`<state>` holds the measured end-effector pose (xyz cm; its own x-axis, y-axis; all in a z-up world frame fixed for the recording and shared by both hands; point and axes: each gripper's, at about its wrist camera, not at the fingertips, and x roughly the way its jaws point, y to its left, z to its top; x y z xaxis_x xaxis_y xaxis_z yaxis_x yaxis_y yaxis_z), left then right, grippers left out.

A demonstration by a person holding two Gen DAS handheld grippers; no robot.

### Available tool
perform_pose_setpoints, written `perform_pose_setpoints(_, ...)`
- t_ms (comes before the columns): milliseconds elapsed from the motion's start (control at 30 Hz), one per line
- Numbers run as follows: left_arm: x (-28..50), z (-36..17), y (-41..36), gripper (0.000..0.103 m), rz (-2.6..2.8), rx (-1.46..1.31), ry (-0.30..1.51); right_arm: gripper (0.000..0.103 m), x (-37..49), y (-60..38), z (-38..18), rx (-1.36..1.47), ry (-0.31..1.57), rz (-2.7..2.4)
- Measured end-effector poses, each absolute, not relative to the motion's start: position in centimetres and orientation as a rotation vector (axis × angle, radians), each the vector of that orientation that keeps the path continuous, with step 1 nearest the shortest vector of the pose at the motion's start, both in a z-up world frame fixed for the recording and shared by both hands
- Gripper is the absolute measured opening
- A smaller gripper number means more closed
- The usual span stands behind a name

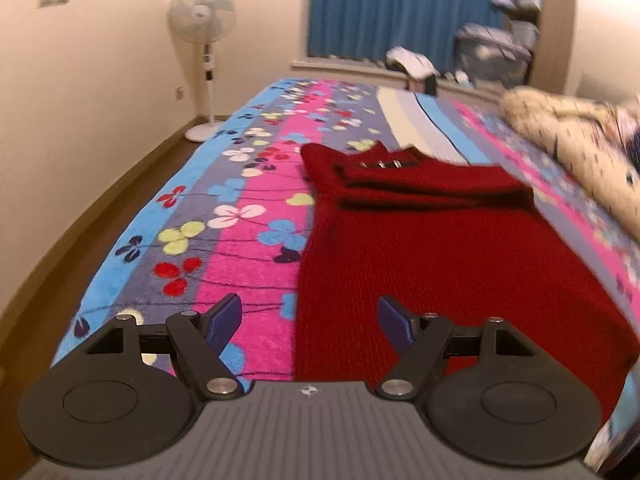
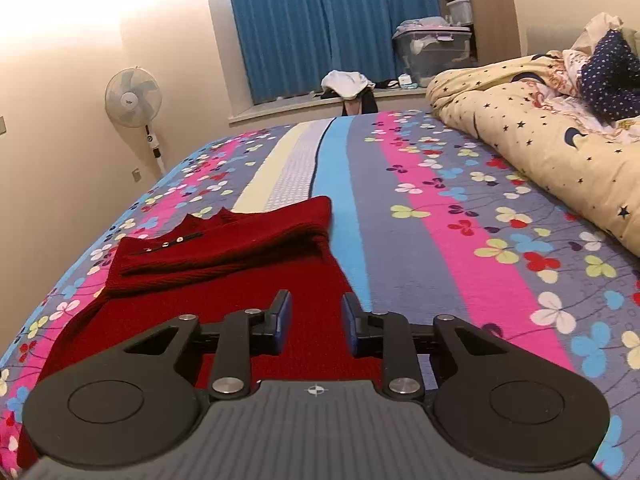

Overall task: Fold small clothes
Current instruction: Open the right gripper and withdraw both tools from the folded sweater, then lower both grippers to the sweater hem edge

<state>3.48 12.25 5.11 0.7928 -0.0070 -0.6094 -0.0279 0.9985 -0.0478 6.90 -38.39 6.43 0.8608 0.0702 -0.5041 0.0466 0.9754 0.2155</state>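
A dark red knitted garment (image 1: 432, 256) lies flat on the flowered bedspread (image 1: 240, 200), its sleeves folded across the chest below a collar with small metal buttons. My left gripper (image 1: 310, 322) is open and empty, low over the garment's near left edge. In the right wrist view the same garment (image 2: 224, 276) lies left of centre. My right gripper (image 2: 316, 320) is open with a narrower gap, empty, over the garment's near right edge.
A cream star-print duvet (image 2: 532, 148) is heaped on the bed's right side. A standing fan (image 1: 202, 20) is by the left wall. A windowsill with clothes (image 2: 348, 86) and a storage box (image 2: 436, 52) lies beyond the bed under blue curtains.
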Motion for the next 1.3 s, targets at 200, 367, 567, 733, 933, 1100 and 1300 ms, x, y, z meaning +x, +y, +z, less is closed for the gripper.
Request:
perform_pose_setpoints(200, 4.9, 5.3, 12.8, 0.080, 0.007, -0.102, 0.630, 0.028, 7.4, -38.6, 5.2, 0.127, 0.563, 0.027)
perform_pose_setpoints(367, 5.5, 4.8, 11.3, 0.089, -0.004, -0.051, 0.622, 0.032, 8.1, -39.4, 2.9, 0.123, 0.666, 0.004)
perform_pose_setpoints(567, 5.3, 3.5, 9.7, 0.089, -0.017, 0.021, 0.671, 0.034, 7.0, -39.4, 1.0, 0.095, 0.718, 0.008)
perform_pose_setpoints(733, 5.2, 3.1, 10.5, 0.089, -0.058, -0.040, 0.747, 0.035, 6.4, -40.0, 0.9, 0.102, 0.732, 0.003)
perform_pose_setpoints(933, 3.1, 2.8, 11.9, 0.089, -0.018, -0.140, 0.825, 0.035, 6.4, -40.2, 0.9, 0.104, 0.750, 0.003)
perform_pose_setpoints(1100, 2.7, 2.5, 11.2, 0.089, -0.007, -0.092, 0.818, 0.035, 6.9, -40.2, 0.6, 0.097, 0.773, -0.006)
perform_pose_setpoints(1300, 3.7, 0.9, 11.8, 0.089, 0.035, -0.108, 0.888, 0.035, 7.6, -40.7, 0.5, 0.126, 0.785, -0.053)
